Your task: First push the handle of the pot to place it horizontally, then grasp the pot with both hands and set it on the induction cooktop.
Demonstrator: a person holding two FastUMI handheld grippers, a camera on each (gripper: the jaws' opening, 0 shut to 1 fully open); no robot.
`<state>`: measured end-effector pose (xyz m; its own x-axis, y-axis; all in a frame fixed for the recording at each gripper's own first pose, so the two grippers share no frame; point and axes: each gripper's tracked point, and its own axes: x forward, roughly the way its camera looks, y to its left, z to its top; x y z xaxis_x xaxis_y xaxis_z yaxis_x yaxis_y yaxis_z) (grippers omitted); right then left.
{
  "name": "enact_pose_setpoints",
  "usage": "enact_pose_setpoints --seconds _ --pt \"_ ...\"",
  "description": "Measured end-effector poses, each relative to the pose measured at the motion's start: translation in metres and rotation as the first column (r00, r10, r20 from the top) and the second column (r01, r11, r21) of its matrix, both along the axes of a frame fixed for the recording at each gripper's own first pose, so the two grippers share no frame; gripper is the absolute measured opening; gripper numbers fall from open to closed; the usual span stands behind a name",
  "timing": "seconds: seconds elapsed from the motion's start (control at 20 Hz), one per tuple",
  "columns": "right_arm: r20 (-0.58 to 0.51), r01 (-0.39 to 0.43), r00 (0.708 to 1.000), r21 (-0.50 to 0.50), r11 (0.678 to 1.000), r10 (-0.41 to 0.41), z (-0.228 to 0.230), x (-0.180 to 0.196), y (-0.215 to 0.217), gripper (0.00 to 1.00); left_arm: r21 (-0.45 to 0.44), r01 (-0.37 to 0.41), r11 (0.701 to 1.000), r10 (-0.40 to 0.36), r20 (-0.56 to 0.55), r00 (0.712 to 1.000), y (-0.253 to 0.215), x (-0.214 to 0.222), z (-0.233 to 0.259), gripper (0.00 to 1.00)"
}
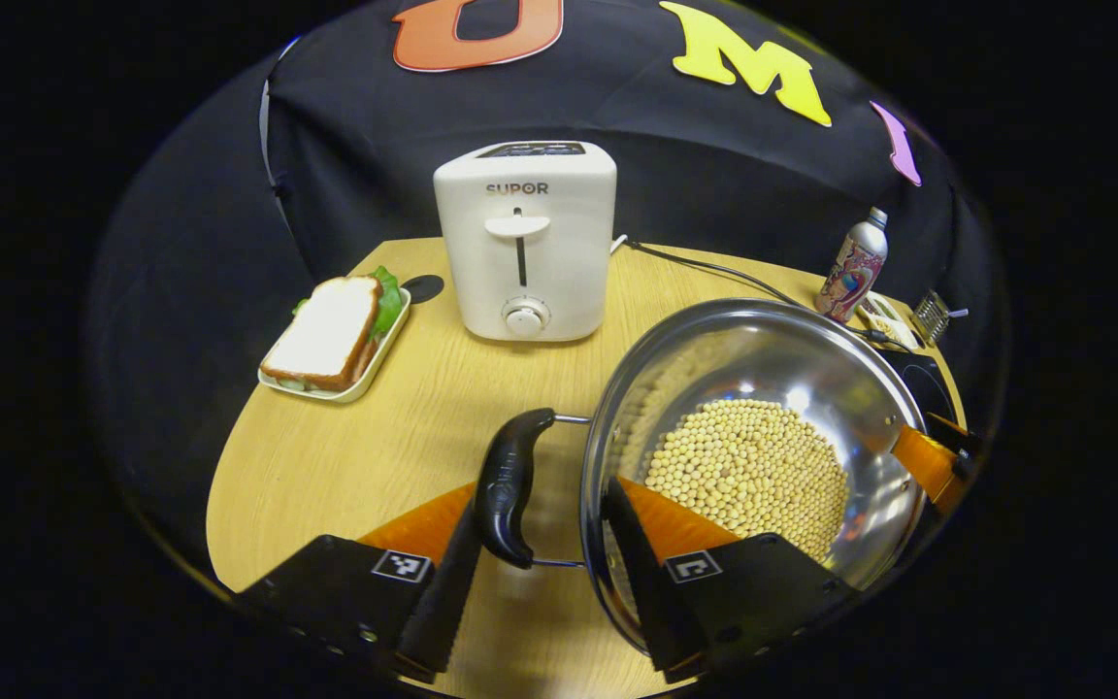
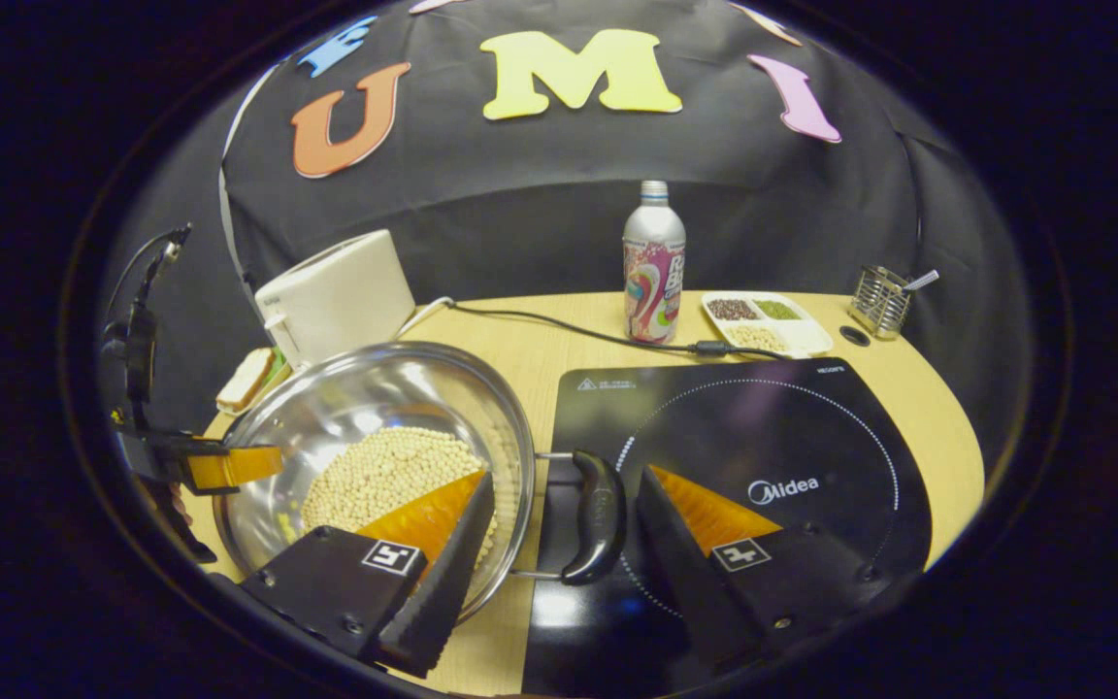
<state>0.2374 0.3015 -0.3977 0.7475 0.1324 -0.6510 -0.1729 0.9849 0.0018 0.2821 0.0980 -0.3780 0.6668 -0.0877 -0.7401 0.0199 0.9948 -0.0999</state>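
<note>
Table (image 2: 559, 330): pale wood with a rounded edge, black cloth wall behind it.
Pot (image 1: 811, 388): shiny steel with beans inside, at 3 o'clock of the toaster (image 1: 525, 243); just beside the cooktop (image 2: 811, 427).
Left gripper (image 1: 544, 544): fingers apart around the pot's near handle (image 1: 510, 485), not pressing.
Right gripper (image 2: 559, 524): fingers apart around the other handle (image 2: 598, 515).
At 12 o'clock: bottle (image 2: 654, 267), tray (image 2: 802, 335).
At 9 o'clock: sandwich (image 1: 326, 330).

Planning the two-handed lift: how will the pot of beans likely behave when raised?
The pot is rigid steel, probably slippery. Loose beans likely slide if it tilts. Its handle hangs on thin wire loops and may swing.
</note>
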Motion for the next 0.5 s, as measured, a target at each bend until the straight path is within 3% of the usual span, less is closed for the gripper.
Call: enact_pose_setpoints --seconds 0.05,0.1,0.15,0.2,0.25,0.3,0.35,0.4,0.45,0.5 --pt "0.0 -0.008 1.0 -0.005 1.0 0.008 0.0 -0.001 0.001 0.9 0.004 0.007 1.0 -0.007 -0.005 1.0 0.001 -0.001 -0.001 0.7" --pt "-0.007 -0.015 1.0 -0.008 1.0 0.015 -0.002 -0.002 0.001 0.88 0.006 0.014 1.0 -0.014 -0.004 1.0 0.002 -0.001 0.0 0.6" --pt "0.003 -0.003 1.0 0.013 1.0 0.003 -0.001 -0.001 0.001 0.84 0.003 0.017 1.0 -0.017 -0.003 1.0 0.001 0.0 -0.001 0.79" --pt "-0.001 0.003 1.0 0.031 1.0 -0.003 -0.001 -0.003 0.0 0.8 0.006 0.024 1.0 -0.024 -0.004 1.0 0.0 -0.001 0.0 0.66" --pt "-0.006 0.01 1.0 0.05 0.999 -0.01 0.0 0.0 0.0 0.65 0.02 0.04 0.999 -0.04 -0.007 0.999 0.0 -0.002 -0.001 0.66" --pt "-0.008 0.01 1.0 0.059 0.998 -0.01 0.001 0.001 0.0 0.65 0.029 0.052 0.998 -0.052 -0.01 0.999 0.0 -0.003 0.0 0.67" --pt "-0.013 0.005 1.0 0.07 0.998 -0.004 0.002 0.001 -0.001 0.61 0.034 0.061 0.998 -0.06 -0.023 0.998 -0.001 -0.006 -0.001 0.57" --pt "-0.02 0.0 1.0 0.082 0.997 0.001 0.002 0.001 0.0 0.57 0.034 0.062 0.997 -0.061 -0.028 0.998 -0.002 -0.007 -0.001 0.75" --pt "-0.028 -0.012 1.0 0.076 0.997 0.014 0.002 0.0 -0.001 0.54 0.02 0.059 0.998 -0.058 -0.034 0.998 -0.003 -0.009 0.0 0.66" --pt "-0.041 -0.017 0.999 0.076 0.997 0.021 0.003 -0.002 -0.003 0.54 0.015 0.054 0.998 -0.053 -0.038 0.998 -0.003 -0.014 0.004 0.7"
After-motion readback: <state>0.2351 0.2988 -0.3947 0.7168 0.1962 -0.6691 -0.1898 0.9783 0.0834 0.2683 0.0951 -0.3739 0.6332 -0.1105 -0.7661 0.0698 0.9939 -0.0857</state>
